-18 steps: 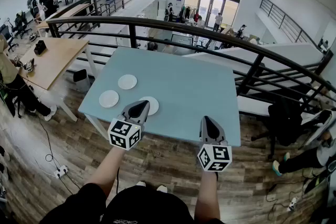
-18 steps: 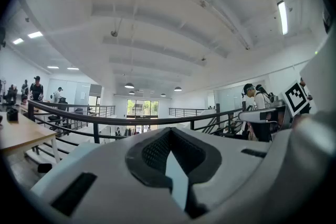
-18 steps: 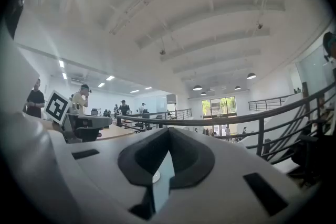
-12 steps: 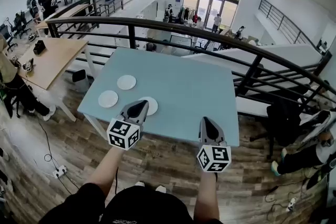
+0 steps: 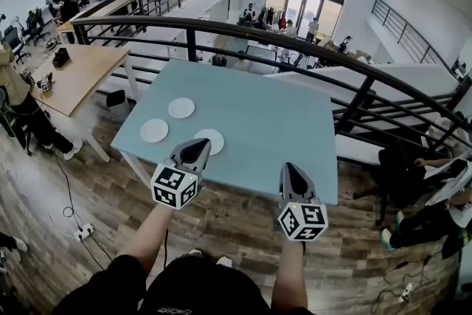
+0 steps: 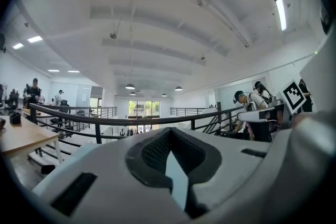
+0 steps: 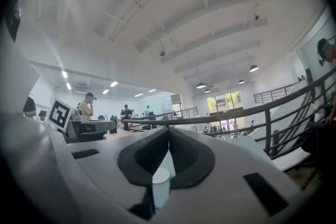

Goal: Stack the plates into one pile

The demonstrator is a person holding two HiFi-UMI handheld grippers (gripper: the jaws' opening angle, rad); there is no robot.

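Three white plates lie apart on the left half of a light blue table (image 5: pixel 273 122): one at the back (image 5: pixel 181 108), one at the left (image 5: pixel 154 130), one nearest me (image 5: pixel 212 139). My left gripper (image 5: pixel 196 149) is shut and empty, its tip over the near plate's front rim. My right gripper (image 5: pixel 292 175) is shut and empty above the table's near edge, right of the plates. In the right gripper view a plate (image 7: pixel 160 175) shows through the slit between the shut jaws; the left gripper view (image 6: pixel 170 152) shows only table surface there.
A black railing (image 5: pixel 295 48) runs behind the table. A wooden desk (image 5: pixel 70 77) with people around it stands at the far left. Wood floor with cables and a power strip (image 5: pixel 85 231) lies below the table's near edge.
The view has shifted slightly; table and plates sit a little lower and to the right in the picture. Both grippers stay shut in about the same place.
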